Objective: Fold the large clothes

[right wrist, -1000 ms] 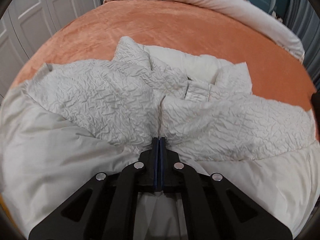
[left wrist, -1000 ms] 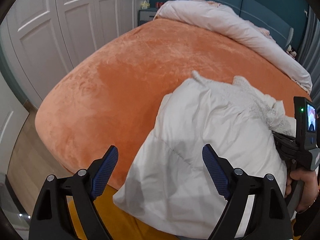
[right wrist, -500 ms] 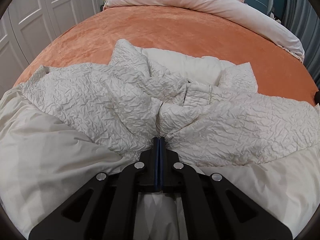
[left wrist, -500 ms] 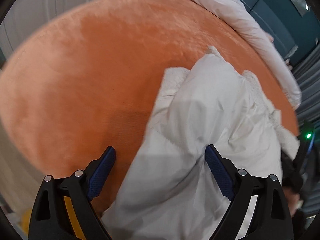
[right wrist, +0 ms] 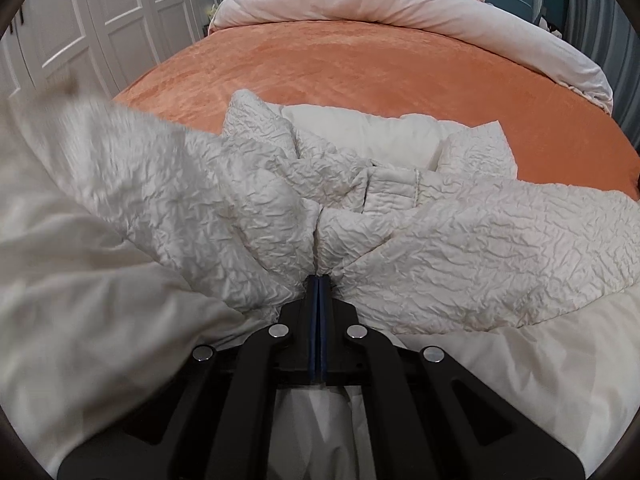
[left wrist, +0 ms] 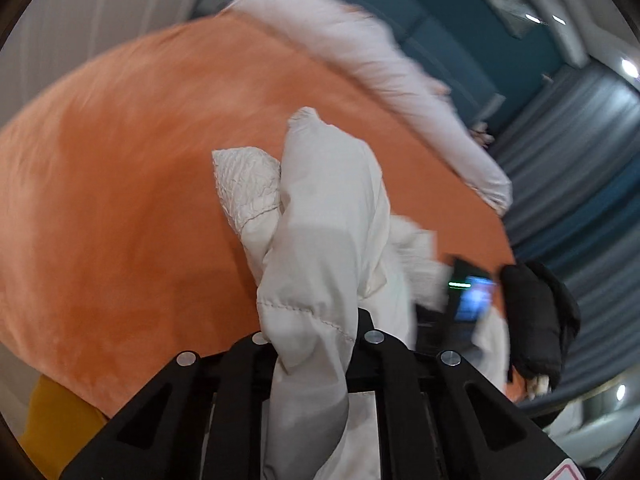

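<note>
The left gripper was clamped on a bunched fold of the white coat, its fingertips hidden by the cloth that spilled over and between them. From that grip the coat rose as a smooth, pale column, with a crinkled, quilted corner showing just left of it. The view was blurred and tilted. Behind lay the orange blanket over the bed, and a pale duvet was rolled along its far edge. To the right, the other gripper's lit screen showed beside a black sleeve.

The right gripper was closed tight, its blue pads pressed together on the coat where two crinkled panels met. The coat lay spread on the near part of the blanket, its quilted side up in the middle and smooth lining at the near left and right. Its left part was blurred. The duvet lay along the far edge, and white wardrobe doors stood at far left.
</note>
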`<state>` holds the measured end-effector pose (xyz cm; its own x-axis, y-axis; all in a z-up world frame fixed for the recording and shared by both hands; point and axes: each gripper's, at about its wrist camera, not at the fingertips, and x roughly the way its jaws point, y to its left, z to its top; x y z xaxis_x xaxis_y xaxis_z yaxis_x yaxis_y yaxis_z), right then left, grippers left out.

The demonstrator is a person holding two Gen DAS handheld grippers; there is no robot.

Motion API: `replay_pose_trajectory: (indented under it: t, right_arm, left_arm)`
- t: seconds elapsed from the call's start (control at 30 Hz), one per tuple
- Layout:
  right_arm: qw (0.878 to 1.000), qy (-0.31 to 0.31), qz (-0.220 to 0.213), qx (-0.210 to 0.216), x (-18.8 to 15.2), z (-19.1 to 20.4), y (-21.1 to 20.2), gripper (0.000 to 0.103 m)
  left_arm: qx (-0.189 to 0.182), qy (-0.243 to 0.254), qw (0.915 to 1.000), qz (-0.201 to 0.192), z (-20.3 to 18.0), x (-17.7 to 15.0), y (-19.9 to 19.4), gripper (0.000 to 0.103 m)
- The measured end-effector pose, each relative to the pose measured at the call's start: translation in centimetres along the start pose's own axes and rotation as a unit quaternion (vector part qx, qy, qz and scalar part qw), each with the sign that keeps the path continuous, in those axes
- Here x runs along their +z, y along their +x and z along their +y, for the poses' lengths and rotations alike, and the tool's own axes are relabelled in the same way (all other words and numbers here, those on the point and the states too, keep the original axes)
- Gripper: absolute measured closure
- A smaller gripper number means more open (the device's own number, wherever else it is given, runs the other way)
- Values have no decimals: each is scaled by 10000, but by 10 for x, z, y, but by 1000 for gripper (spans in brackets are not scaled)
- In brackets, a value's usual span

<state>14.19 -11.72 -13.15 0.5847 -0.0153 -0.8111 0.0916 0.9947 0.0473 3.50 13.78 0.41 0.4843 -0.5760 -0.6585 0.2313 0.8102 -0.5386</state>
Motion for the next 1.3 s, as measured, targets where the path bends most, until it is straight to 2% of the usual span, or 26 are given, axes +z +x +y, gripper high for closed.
replay_pose_trajectory:
  t: [0.1, 0.2, 0.23, 0.33, 0.37, 0.43, 0.57, 0.6, 0.7, 0.8, 0.87, 0.97, 1.03, 1.13, 1.17, 1.27, 1.3]
  right_arm:
    - [9997, 129, 29, 195, 1, -7, -4, 103]
    - [9961, 545, 294, 625, 7, -29, -25, 102]
    - [9923, 745, 280, 950, 4, -44, -46, 101]
    - [9855, 926, 257, 1402, -15, -77, -97, 99]
    - [9806, 932, 363, 1686, -30, -90, -116, 99]
    - [9694, 1009, 672, 2133, -54, -101, -127, 99]
    - [9455, 1079, 1212, 2823, -96, -90, -109, 100]
    - [9444, 1052, 1327, 2817, -105, -82, -97, 103]
    - [9412, 1157, 1238, 2924, -111, -77, -83, 103]
    - [9224, 1502, 1261, 3328, -114, -92, -77, 103]
    - [9131, 1741, 1259, 3464, -118, -106, -83, 103]
    - [9000, 2300, 1138, 3522, -133, -153, -111, 103]
    - [8987, 2599, 887, 3418, -145, -192, -135, 101]
    - [9157, 2829, 478, 2815, -162, -252, -176, 99]
    - [9263, 2862, 336, 2426, -170, -275, -194, 99]
    - [9406, 2941, 118, 1695, -184, -315, -227, 99]
    - [9423, 2950, 72, 1579, -186, -321, -234, 99]
  left_arm:
    - [79, 614, 9981, -32, -63, -5, -2, 94]
    - [303, 992, 9945, -108, -100, -8, 0, 94]
    - [307, 1028, 9942, -107, -107, -7, -1, 95]
    - [344, 1036, 9940, -86, -116, -4, -4, 95]
    - [349, 993, 9944, -68, -115, -2, -4, 95]
    - [360, 970, 9946, -68, -120, -3, -2, 95]
    - [397, 1180, 9922, -60, -146, -5, -1, 95]
    - [374, 1250, 9914, -35, -152, -7, 1, 95]
    - [227, 1525, 9879, 186, -185, -14, 14, 95]
    - [191, 2044, 9780, 377, -229, -32, 36, 95]
    - [10, 2427, 9683, 584, -264, -47, 59, 95]
    - [-128, 2818, 9553, 880, -300, -69, 89, 95]
    - [-176, 2978, 9474, 1161, -320, -88, 117, 95]
    - [-54, 3172, 9375, 1429, -337, -117, 159, 95]
    - [-14, 3209, 9353, 1493, -340, -125, 169, 95]
    - [130, 3407, 9267, 1578, -351, -151, 198, 94]
    - [183, 3457, 9247, 1582, -353, -158, 205, 94]
